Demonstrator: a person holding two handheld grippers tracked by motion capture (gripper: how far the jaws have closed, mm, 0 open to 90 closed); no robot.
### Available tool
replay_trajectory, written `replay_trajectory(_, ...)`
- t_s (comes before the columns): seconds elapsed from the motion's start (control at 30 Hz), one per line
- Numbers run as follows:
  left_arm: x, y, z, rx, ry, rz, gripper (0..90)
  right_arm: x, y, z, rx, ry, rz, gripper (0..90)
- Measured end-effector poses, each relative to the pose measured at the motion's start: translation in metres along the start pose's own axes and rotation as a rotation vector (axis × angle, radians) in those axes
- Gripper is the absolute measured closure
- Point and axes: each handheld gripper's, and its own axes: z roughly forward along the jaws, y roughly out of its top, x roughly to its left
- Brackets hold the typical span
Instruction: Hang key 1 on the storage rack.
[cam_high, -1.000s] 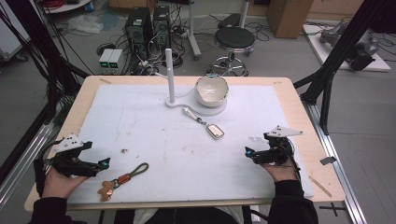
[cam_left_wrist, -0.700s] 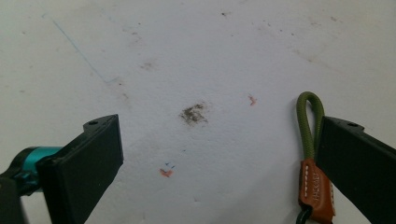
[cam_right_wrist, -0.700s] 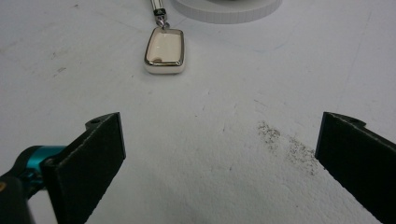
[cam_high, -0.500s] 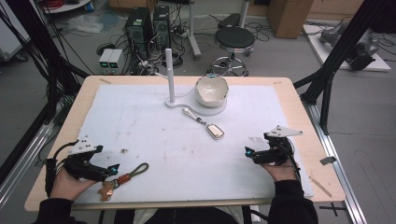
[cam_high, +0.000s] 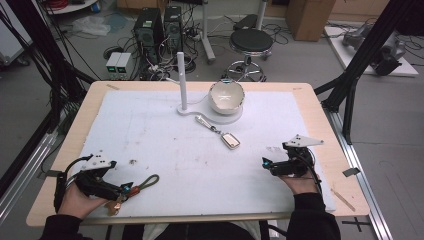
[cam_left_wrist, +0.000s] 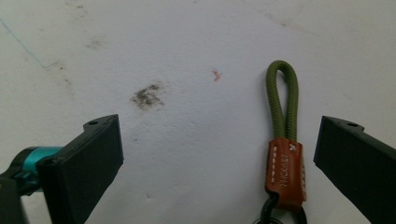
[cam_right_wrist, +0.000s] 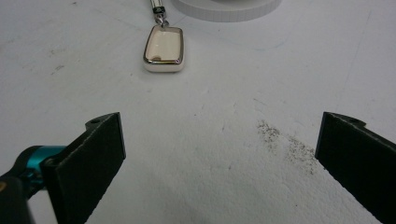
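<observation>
Overhead layout: white mat (cam_high: 165, 145) on a wooden table (cam_high: 330, 150), seen from above. L gripper (cam_high: 125, 191) sits at the near-left corner, jaws spread wide, nothing clamped. In the left gripper view the olive cord keychain (cam_left_wrist: 283, 140) lies flat on the mat between the jaws, nearer the R-hand jaw and not touching either; its loop points away from the camera, w/ a brown stitched leather tab (cam_left_wrist: 286, 171) below the loop and a dark ring (cam_left_wrist: 275, 212) at the bottom edge. From above, the same keychain reaches from the L gripper's tips toward mat centre.

R gripper (cam_high: 266, 164) rests at the near-right, jaws likewise wide apart and empty, over bare mat. Ahead of it, well apart, lies a white fob w/ chrome rim (cam_right_wrist: 163, 48) on a short chain.

Container: a white bowl (cam_high: 226, 96) tilted on a round white base (cam_high: 225, 116) at the far centre; interior pale, contents can't be told. A white upright post (cam_high: 182, 82) stands just beside it.
</observation>
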Motion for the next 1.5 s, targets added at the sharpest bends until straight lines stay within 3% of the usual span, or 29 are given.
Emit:
replay_trajectory(0.6,-0.014,-0.004,0.003,0.034,-0.044,0.034,3.3,0.0,0.0,0.001,0.008,-0.002,0.0,0.6)
replay_trajectory(0.9,-0.016,-0.006,0.005,0.068,-0.085,0.073,16.9,0.0,0.0,0.001,0.012,-0.002,-0.002,0.6)
replay_trajectory(1.07,-0.017,-0.007,0.005,0.089,-0.092,0.087,32.2,0.0,0.0,0.002,0.013,0.001,-0.005,0.6)
replay_trajectory(1.37,-0.018,-0.008,0.006,0.108,-0.114,0.108,46.5,0.001,0.0,0.002,0.014,0.0,-0.006,0.6)
replay_trajectory(1.5,-0.018,-0.007,0.006,0.113,-0.123,0.109,59.2,0.001,0.0,0.002,0.013,-0.005,-0.008,0.6)
